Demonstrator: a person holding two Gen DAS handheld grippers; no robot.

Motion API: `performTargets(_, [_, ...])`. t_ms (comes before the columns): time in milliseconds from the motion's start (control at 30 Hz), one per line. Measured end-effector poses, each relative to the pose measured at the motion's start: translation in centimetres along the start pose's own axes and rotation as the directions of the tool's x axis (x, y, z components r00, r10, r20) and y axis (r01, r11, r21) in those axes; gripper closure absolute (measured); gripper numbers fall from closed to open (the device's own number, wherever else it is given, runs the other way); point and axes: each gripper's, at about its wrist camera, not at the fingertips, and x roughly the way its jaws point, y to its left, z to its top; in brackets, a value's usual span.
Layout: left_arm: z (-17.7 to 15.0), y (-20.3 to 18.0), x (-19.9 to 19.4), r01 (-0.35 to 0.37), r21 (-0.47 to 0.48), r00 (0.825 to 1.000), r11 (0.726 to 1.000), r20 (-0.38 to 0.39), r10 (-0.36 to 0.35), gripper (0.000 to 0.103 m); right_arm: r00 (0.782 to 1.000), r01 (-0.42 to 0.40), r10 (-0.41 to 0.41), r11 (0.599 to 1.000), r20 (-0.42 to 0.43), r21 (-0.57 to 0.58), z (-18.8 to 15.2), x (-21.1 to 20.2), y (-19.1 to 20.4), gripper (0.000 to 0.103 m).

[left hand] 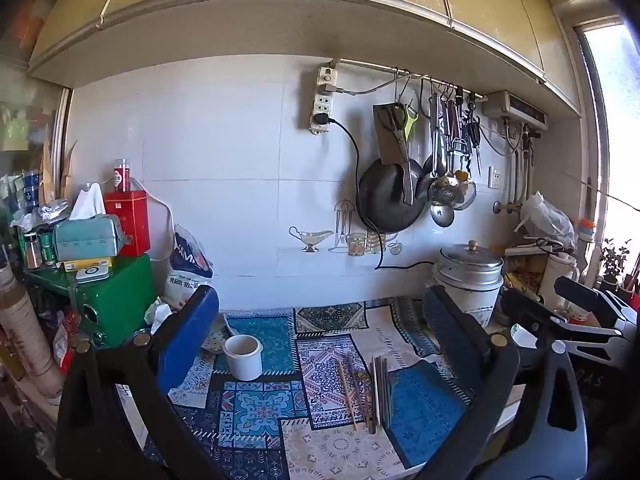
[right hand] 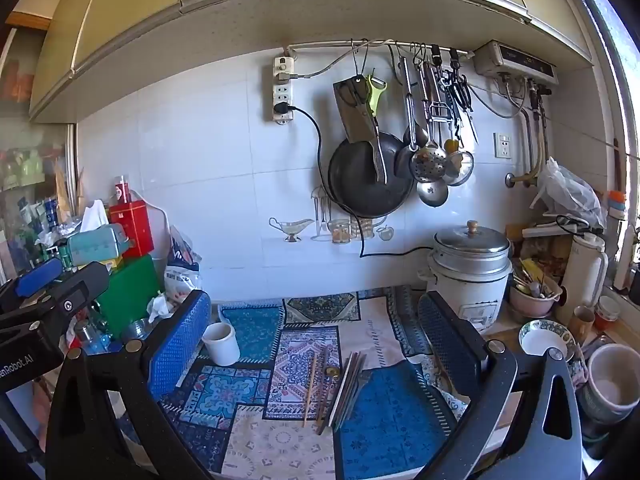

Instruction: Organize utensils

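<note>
A bundle of chopsticks (left hand: 370,394) lies on the patterned cloth (left hand: 260,404), several wooden and grey ones side by side; in the right wrist view the chopsticks (right hand: 336,390) lie at the centre. A white cup (left hand: 243,356) stands upright left of them, also seen in the right wrist view (right hand: 221,342). My left gripper (left hand: 320,332) is open and empty, held above the cloth in front of the chopsticks. My right gripper (right hand: 316,332) is open and empty, also above them. The other gripper shows at each view's edge.
A rice cooker (right hand: 470,276) stands at the back right, with bowls (right hand: 546,338) and cups beside it. Hanging pans and ladles (right hand: 428,160) are on the wall. A green box (left hand: 120,296), red tin and tissue box crowd the left side.
</note>
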Motion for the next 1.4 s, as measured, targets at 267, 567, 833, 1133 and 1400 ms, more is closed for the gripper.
performTargets(267, [-0.1,1.2,0.8,-0.018,-0.040,0.999,0.999,-0.048,0.016,0.000,1.000,0.003,-0.003,1.000,-0.007,0.001,0.0,0.1,-0.1,0.000])
performTargets(567, [-0.5,1.5,1.1,-0.032,-0.039,0.998,0.999,-0.059,0.030,0.000,1.000,-0.004,0.004,1.000,-0.010,-0.001,-0.1,0.4,0.4,0.000])
performTargets(833, [-0.6,1.6,1.0,-0.040,-0.041,0.998,0.998,-0.056,0.037,0.000,1.000,-0.002,0.002,1.000,-0.009,-0.010,0.2,0.5,1.0,0.000])
performTargets(1133, [-0.9,1.6,1.0,-0.046,-0.042,0.998,0.998,-0.053,0.043,0.000,1.000,-0.001,0.001,1.000,-0.007,-0.011,0.2,0.4,1.1,0.000])
performTargets(1400, [-0.9,1.8,1.1,-0.045,-0.042,0.998,0.998,-0.052,0.043,0.000,1.000,-0.002,0.002,1.000,-0.006,-0.002,0.3,0.3,1.0,0.000])
